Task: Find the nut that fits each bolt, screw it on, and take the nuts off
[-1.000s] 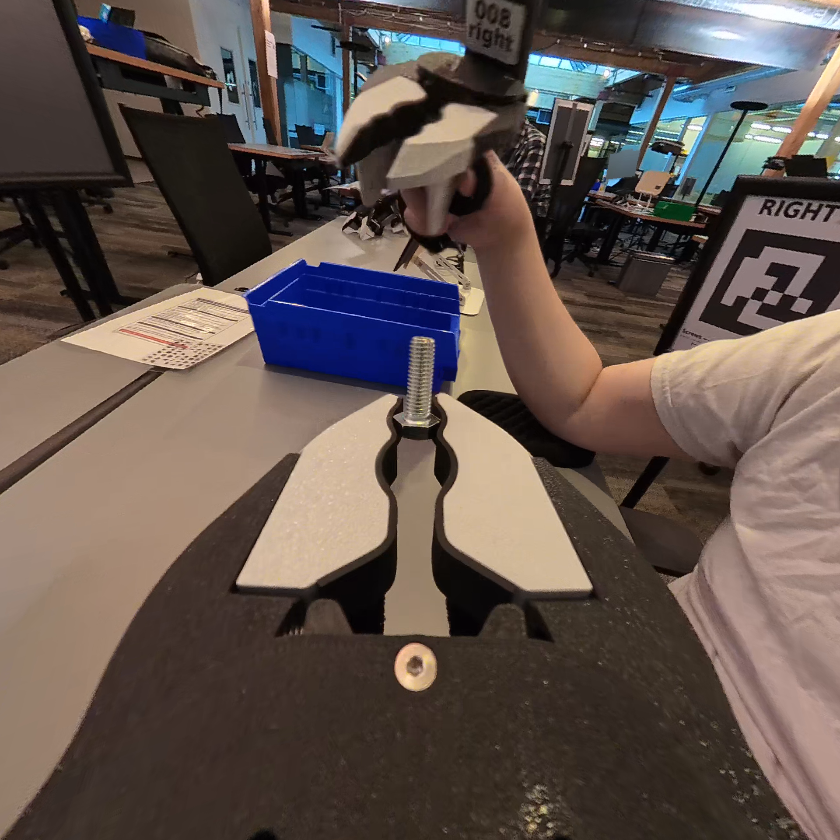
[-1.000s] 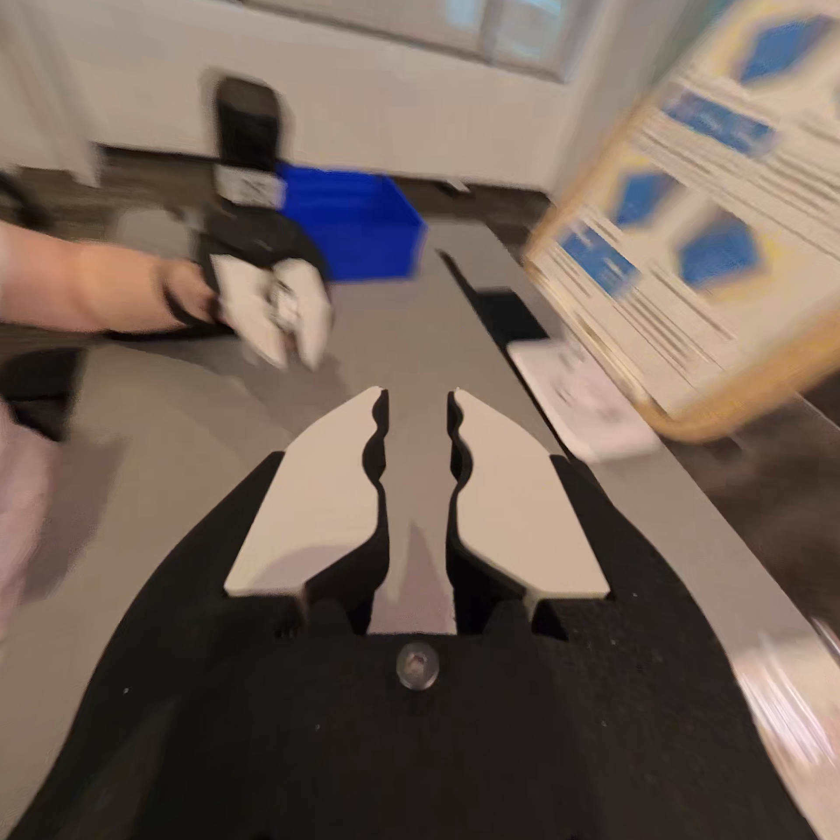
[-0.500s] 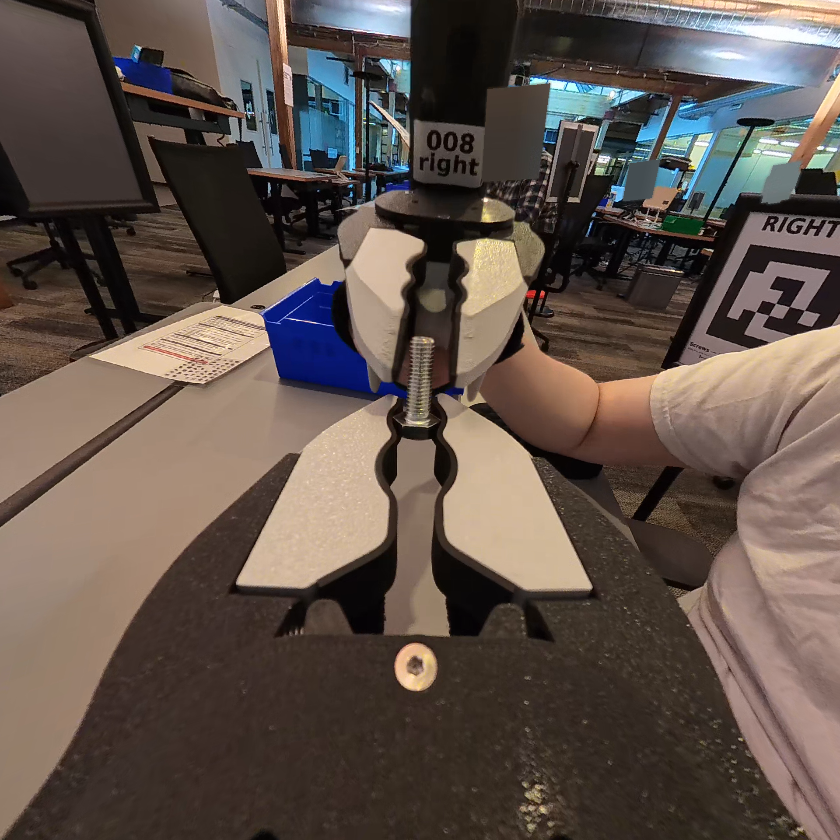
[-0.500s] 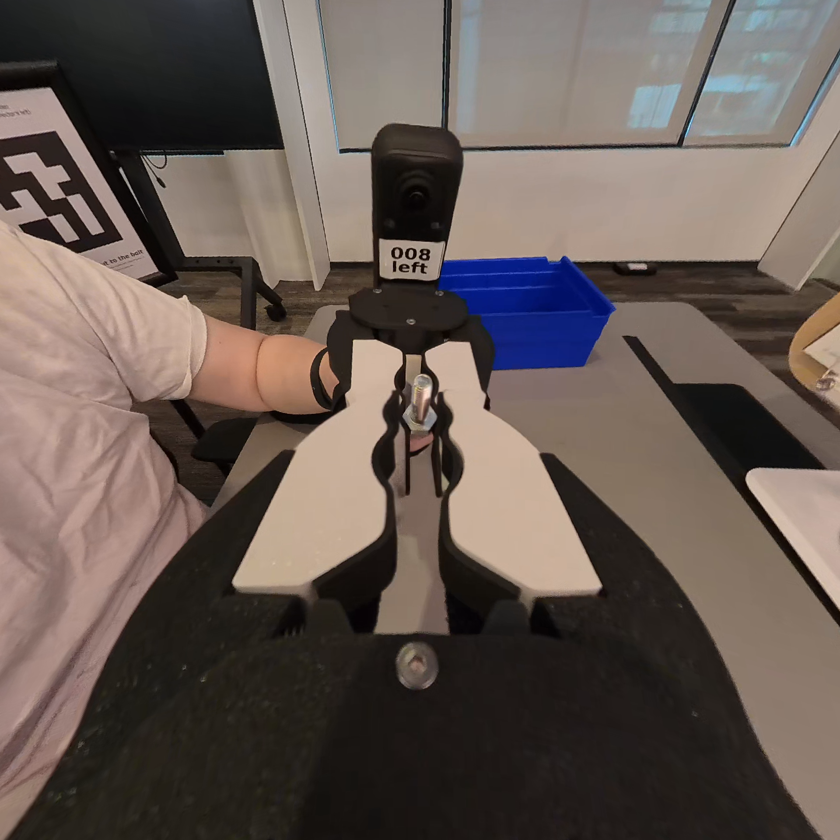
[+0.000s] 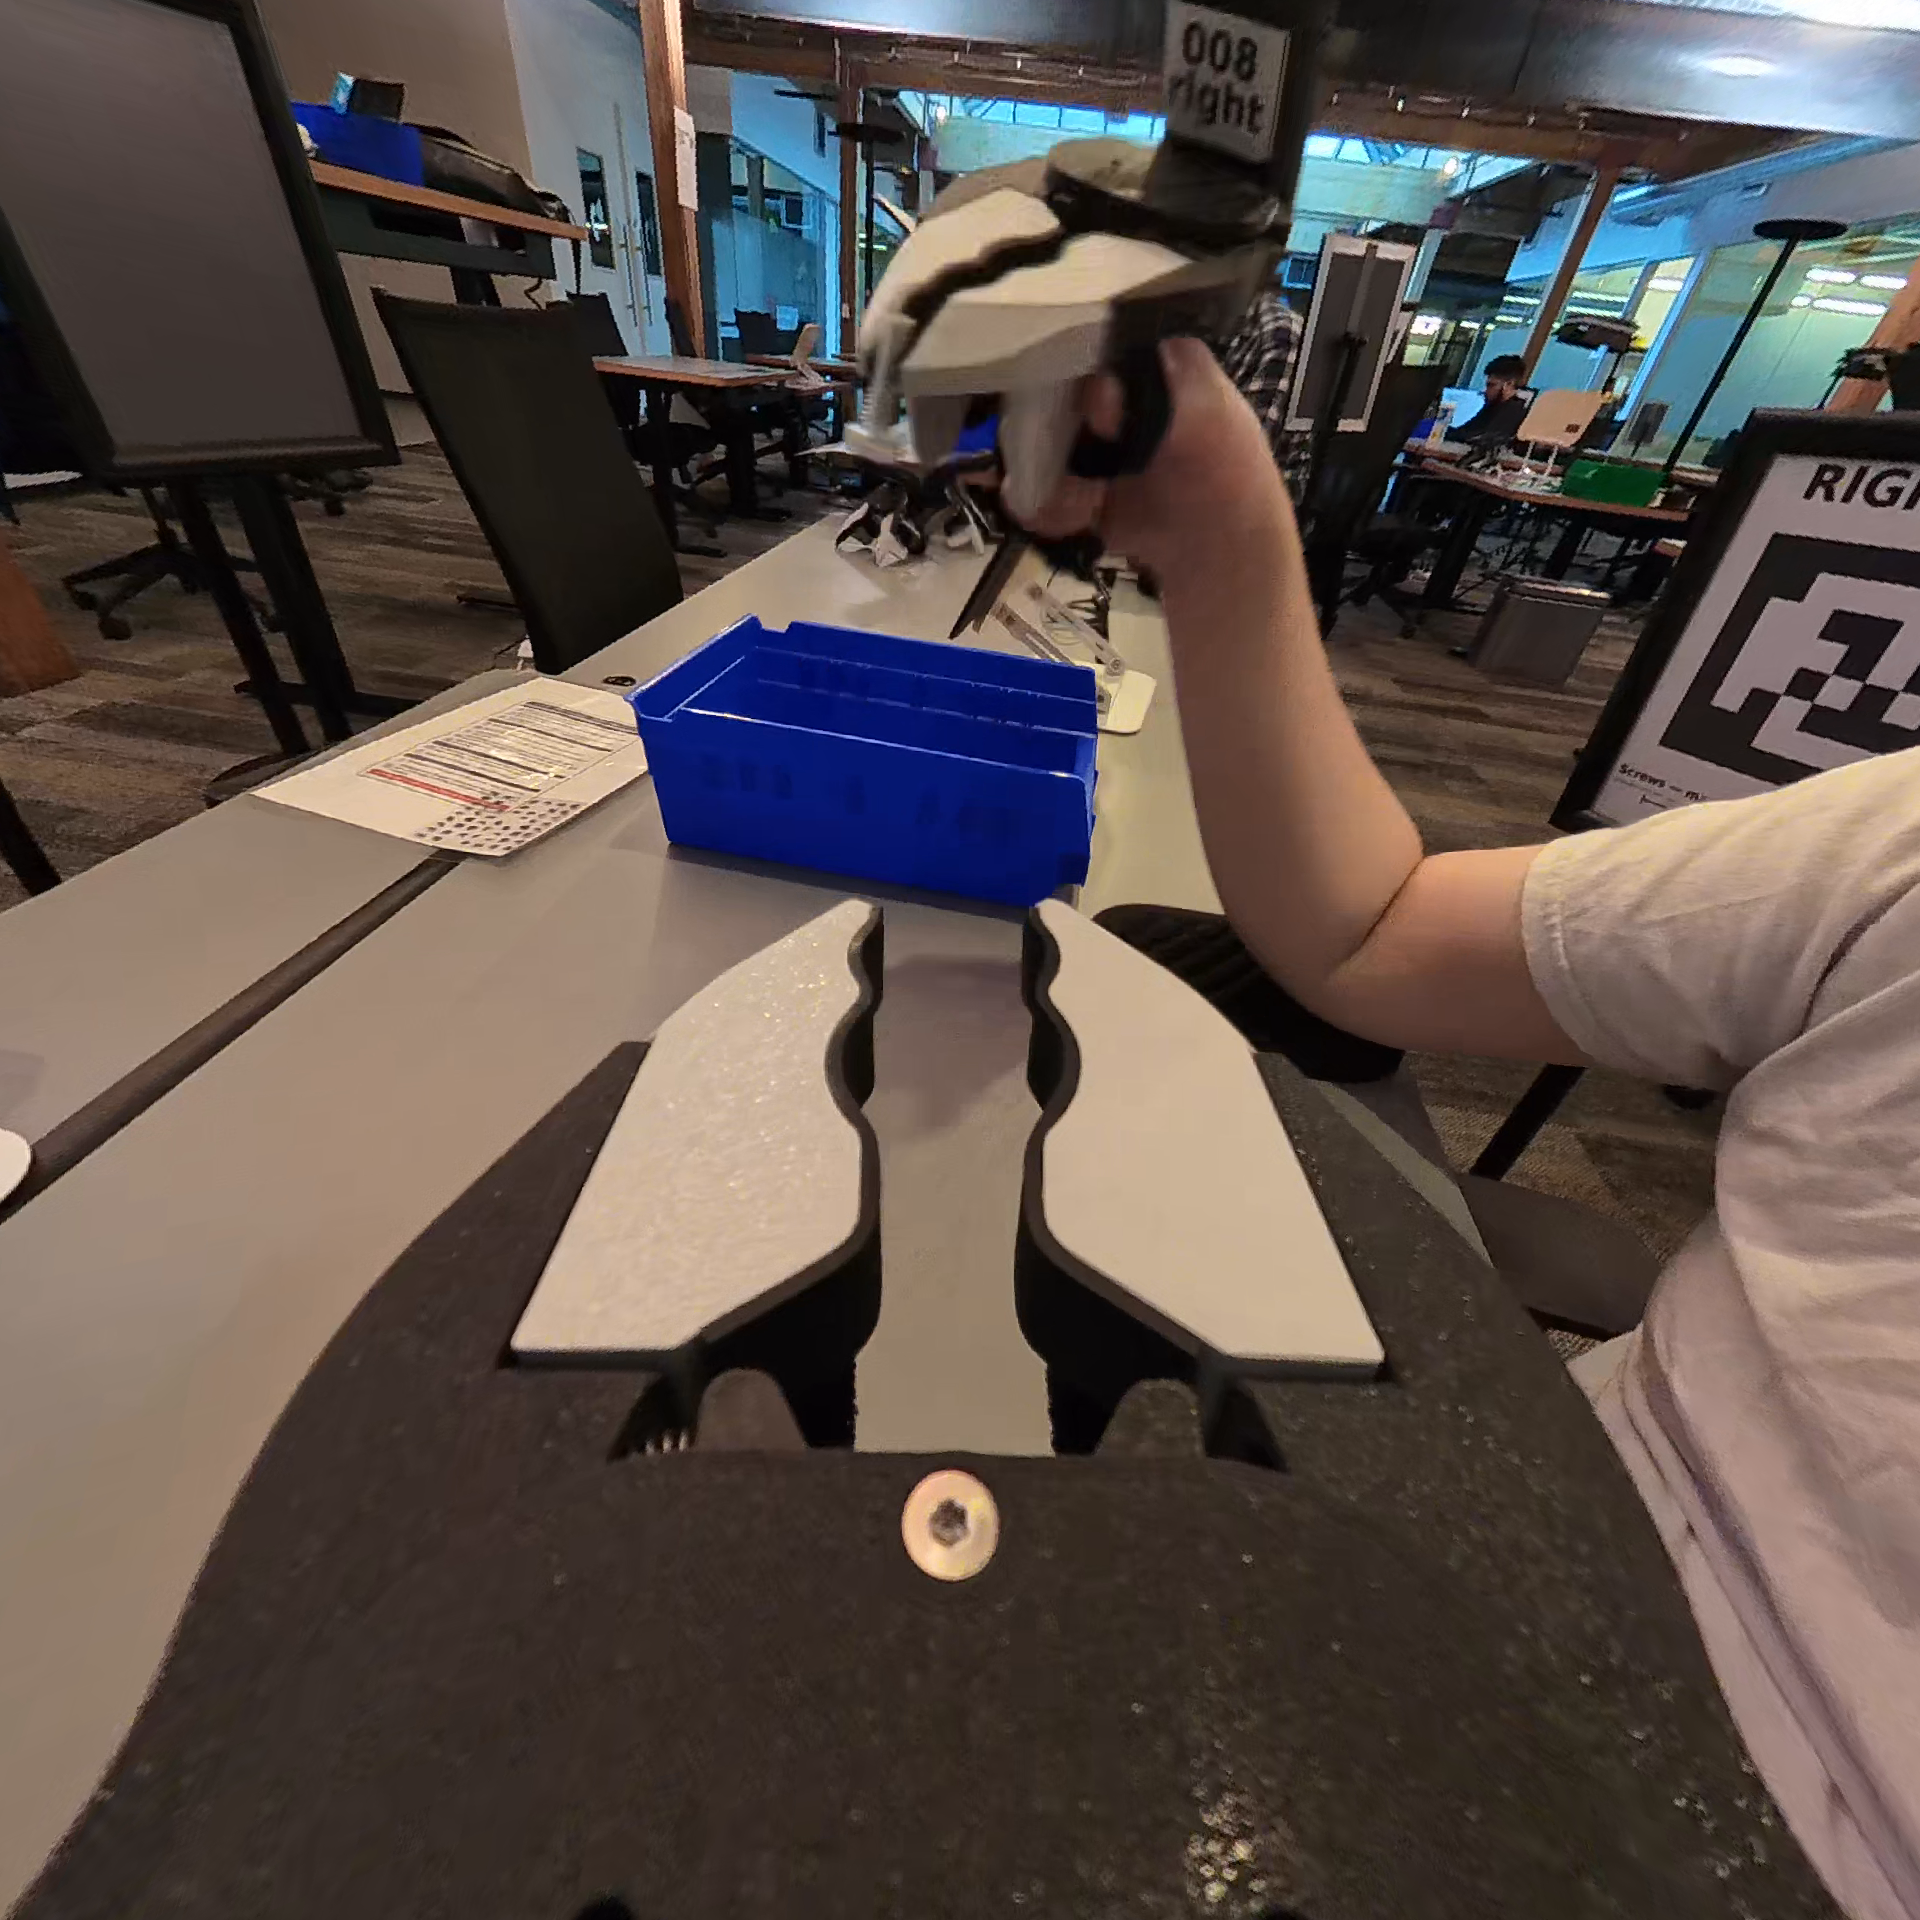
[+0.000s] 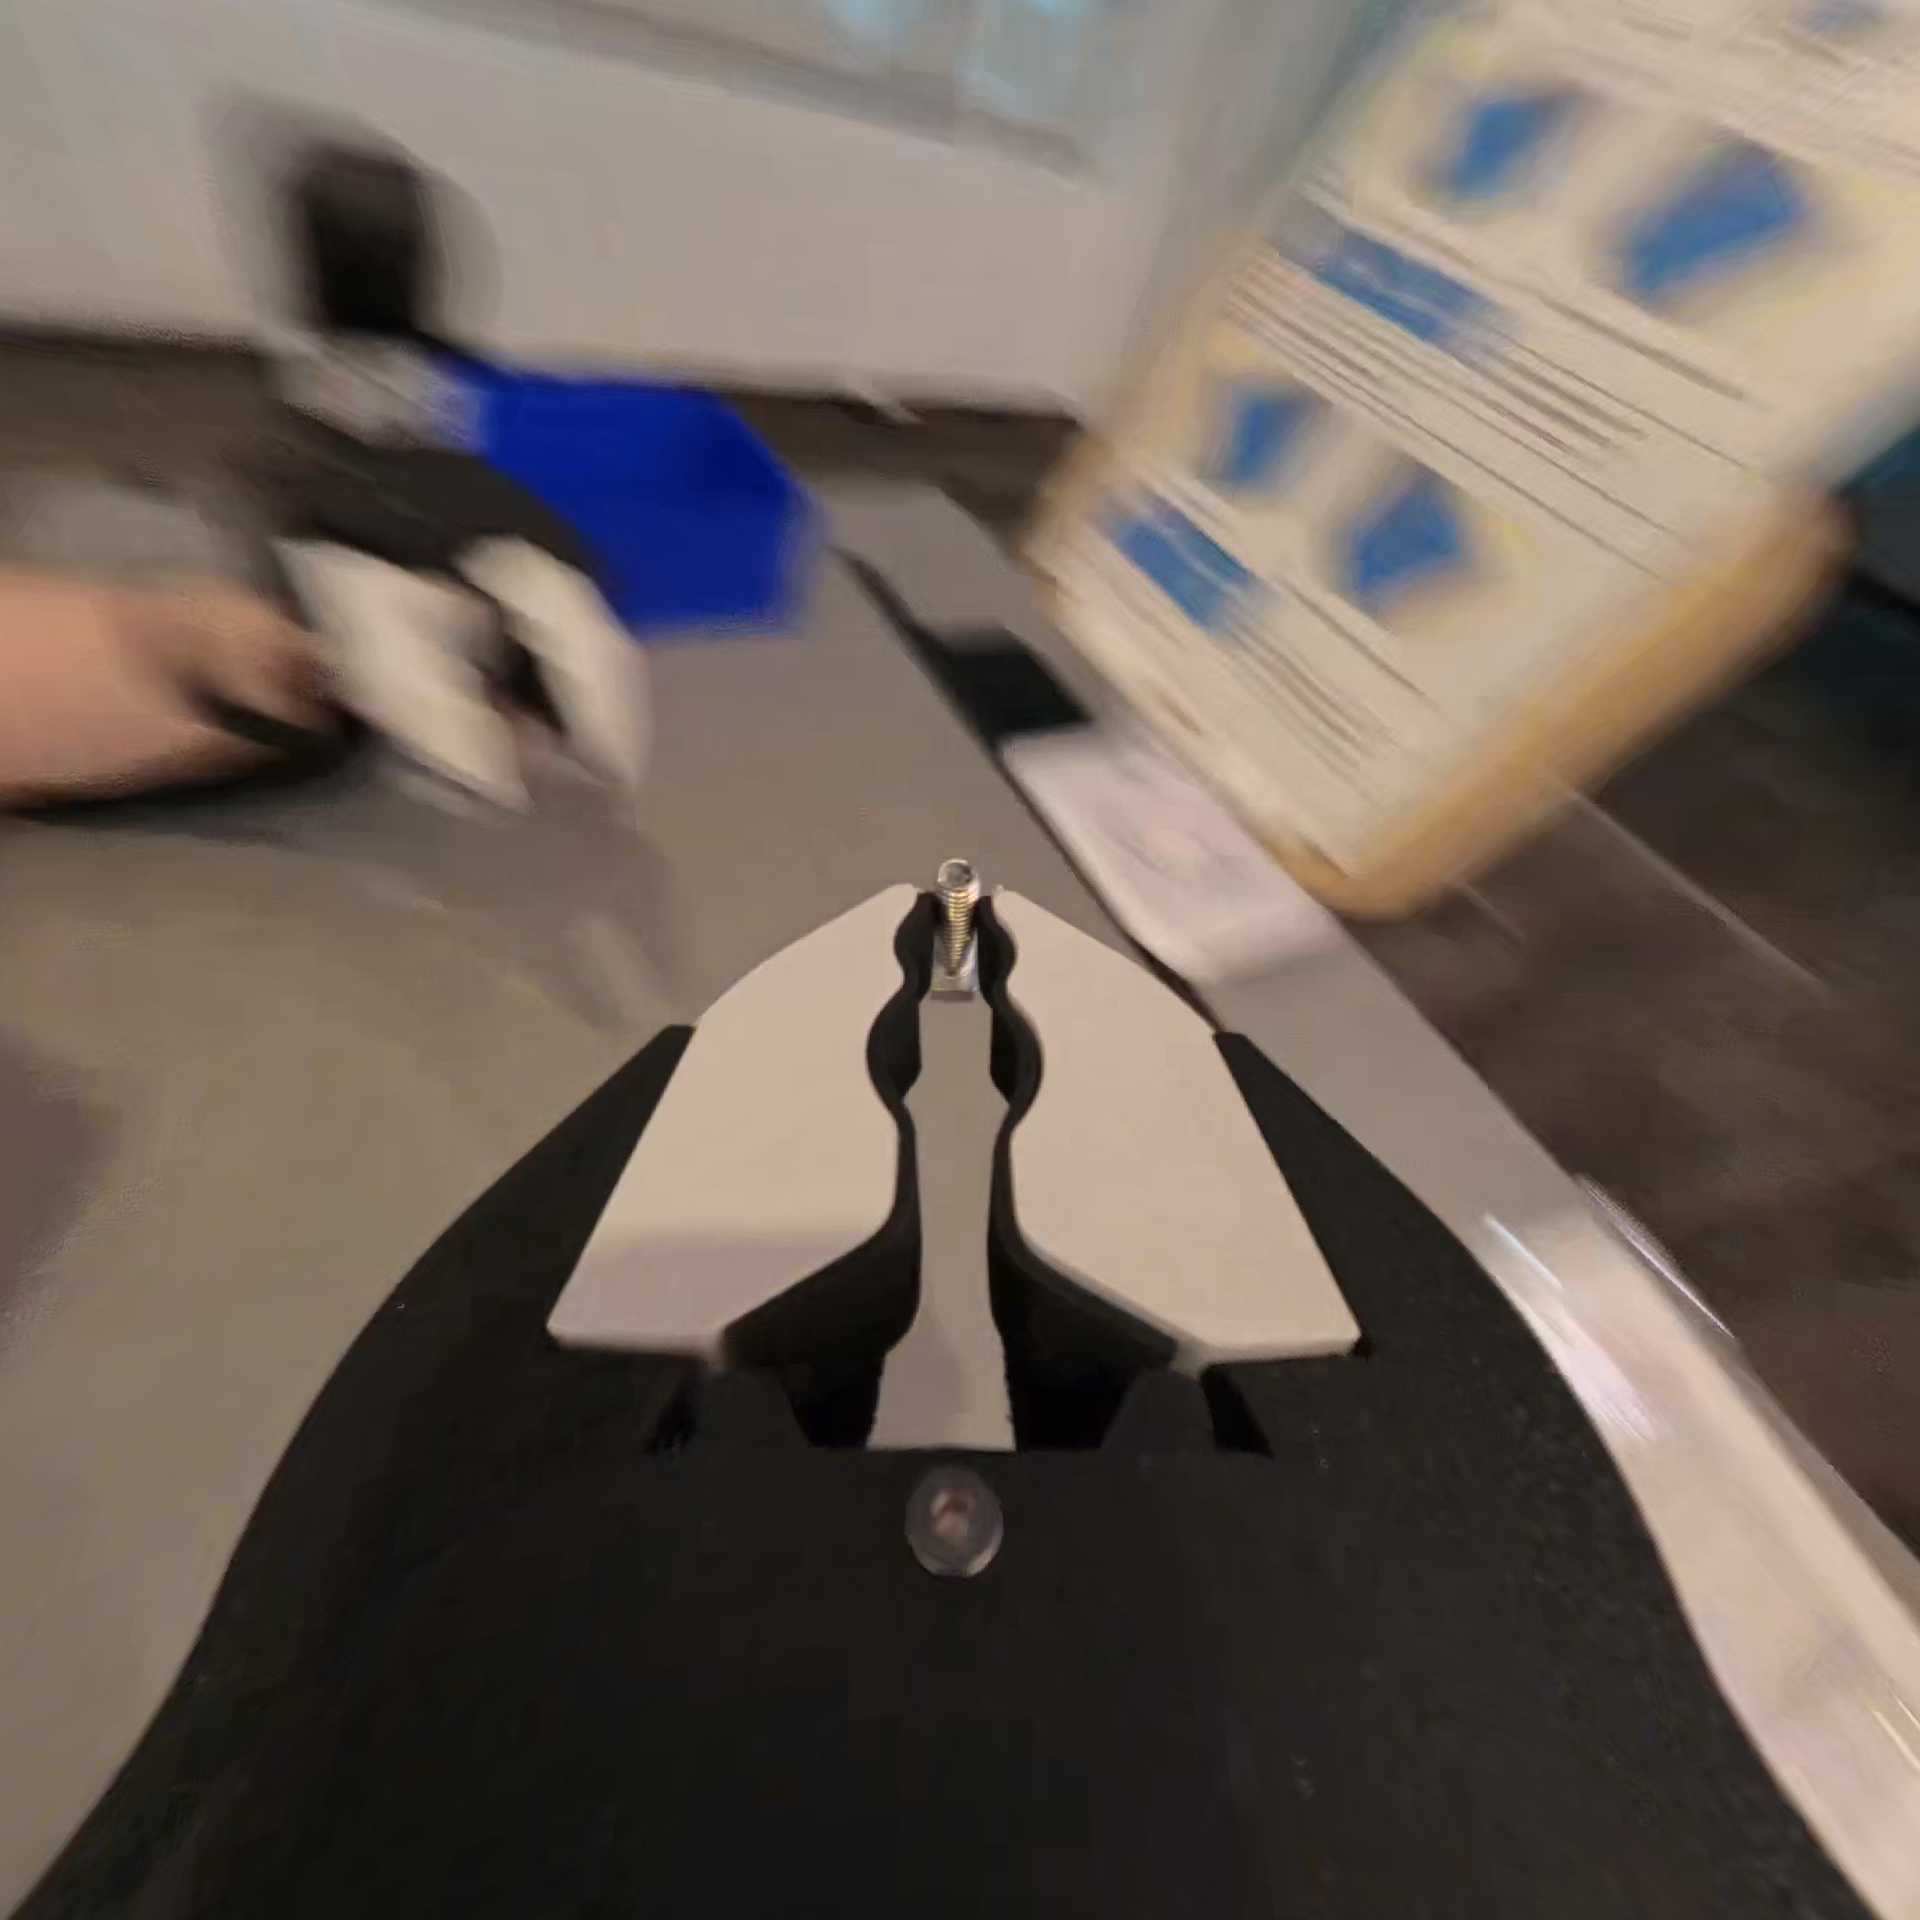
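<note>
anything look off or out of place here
Nothing stands out. The right tool is shut on the bolt, raised above the grey table. The left tool is open and empty. The blue bin sits upright.

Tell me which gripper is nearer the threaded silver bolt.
Right. The right gripper is shut on the threaded silver bolt, clamping it between its fingertips. The left gripper is open and empty, low over the grey table, apart from it.
</note>
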